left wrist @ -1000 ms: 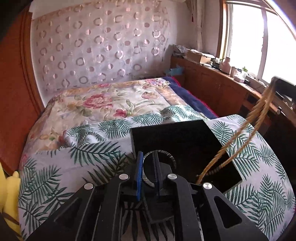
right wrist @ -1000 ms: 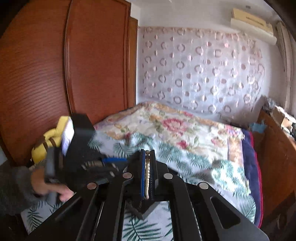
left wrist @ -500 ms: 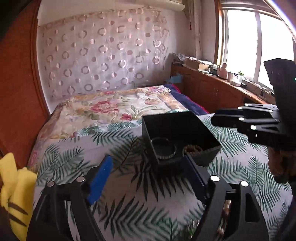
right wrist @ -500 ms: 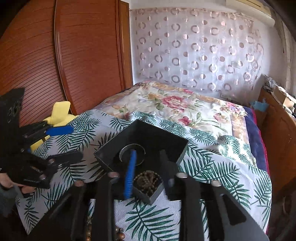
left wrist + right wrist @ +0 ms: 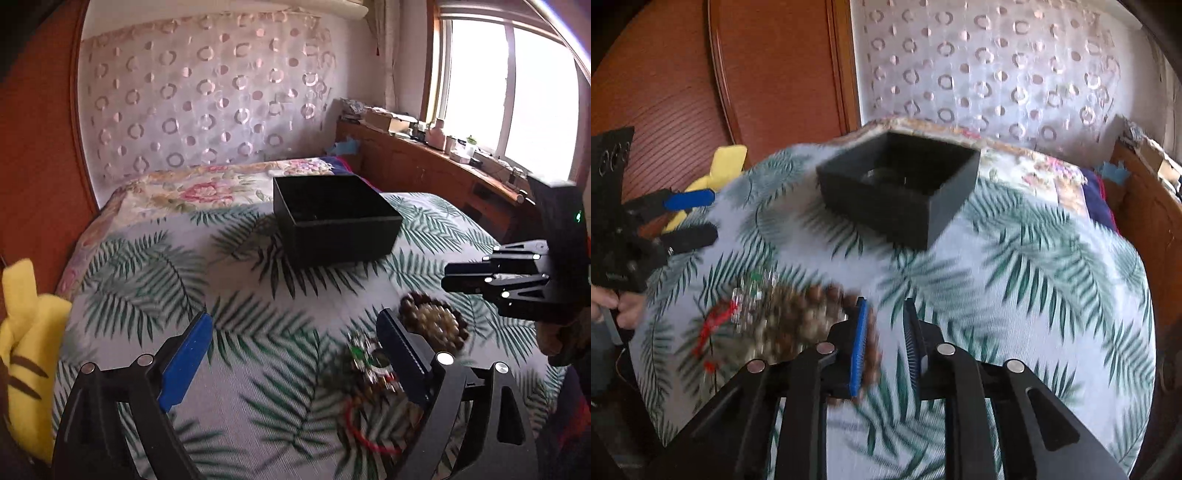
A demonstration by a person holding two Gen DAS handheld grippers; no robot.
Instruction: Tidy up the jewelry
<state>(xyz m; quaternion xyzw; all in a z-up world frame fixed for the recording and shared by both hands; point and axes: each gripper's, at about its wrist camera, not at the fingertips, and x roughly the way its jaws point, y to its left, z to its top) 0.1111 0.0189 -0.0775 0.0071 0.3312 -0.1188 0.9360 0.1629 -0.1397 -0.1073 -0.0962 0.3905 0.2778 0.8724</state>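
A black open box stands on the palm-leaf bedspread; in the right wrist view a ring shows inside it. A heap of jewelry lies nearer: brown bead strands, a sparkly green piece and a red cord. My left gripper is open and empty, its right finger beside the heap. My right gripper is open and empty, low over the bedspread, its blue finger at the brown beads. It also shows in the left wrist view.
A yellow plush toy lies at the bed's left edge by the wooden wardrobe. A floral quilt covers the far bed. A wooden counter with clutter runs under the window at right.
Both grippers let go of their jewelry into the box, opened, and drew back and down to the heap of jewelry in front of the box.
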